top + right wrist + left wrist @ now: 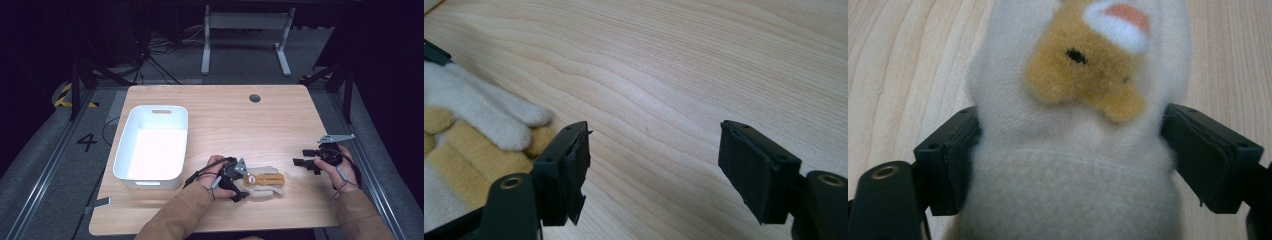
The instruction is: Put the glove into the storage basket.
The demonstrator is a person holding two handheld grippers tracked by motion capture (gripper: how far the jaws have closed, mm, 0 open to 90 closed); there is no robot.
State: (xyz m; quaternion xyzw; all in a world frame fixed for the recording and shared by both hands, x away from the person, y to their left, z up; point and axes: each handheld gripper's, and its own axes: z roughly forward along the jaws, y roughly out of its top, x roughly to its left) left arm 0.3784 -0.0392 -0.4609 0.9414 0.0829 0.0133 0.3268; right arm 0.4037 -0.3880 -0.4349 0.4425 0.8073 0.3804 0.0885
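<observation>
Lengthwise across the table [280,125], plush glove [262,182], fingers rightward.

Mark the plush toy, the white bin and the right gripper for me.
plush toy [1068,150], left gripper view, its cream body between the jaws
white bin [125,145], high view, its left rim
right gripper [654,170], right gripper view, between its open jaws

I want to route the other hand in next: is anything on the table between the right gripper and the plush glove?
Nothing visible. Bare wood lies between the open right gripper and the plush glove, whose fingertips point toward it. The left gripper already clamps the glove's cuff end. The white bin stands off to the far side.
</observation>
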